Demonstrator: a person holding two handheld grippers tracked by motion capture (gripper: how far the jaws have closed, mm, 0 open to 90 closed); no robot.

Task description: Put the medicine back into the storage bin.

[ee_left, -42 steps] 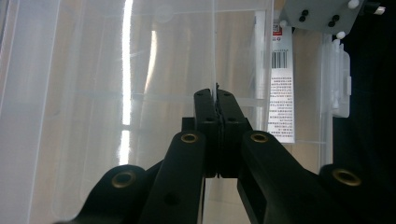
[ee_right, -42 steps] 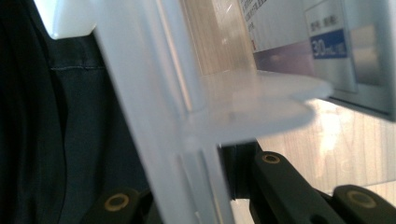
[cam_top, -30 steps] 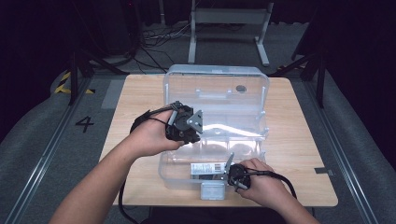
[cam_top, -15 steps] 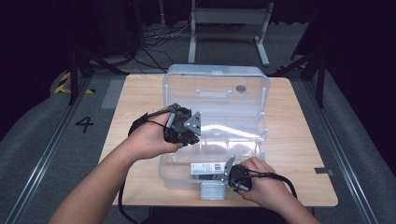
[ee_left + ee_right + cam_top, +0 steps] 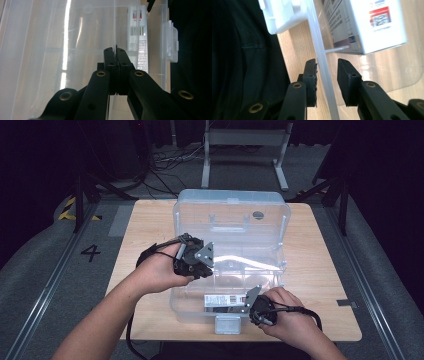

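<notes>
Hands of a person come in from the bottom of the high view, each with a tool. A big clear plastic box sits in the middle of the wooden surface, with its front wall near the front edge. The left tool is at the left wall of the box. The right tool is at the front wall, near the white latch. A white label shows on the front part of the box.

From the left gripper view, the left tool has its jaws pressed together on a thin clear wall of the box. The label and the latch show farther off.

From the right gripper view, the right tool has its jaws apart, and they have just been opening. The clear front wall of the box runs between them. I cannot tell if the left jaw touches it; the other jaw is off it. The label is just past the jaws, and the latch is at the top left.
</notes>
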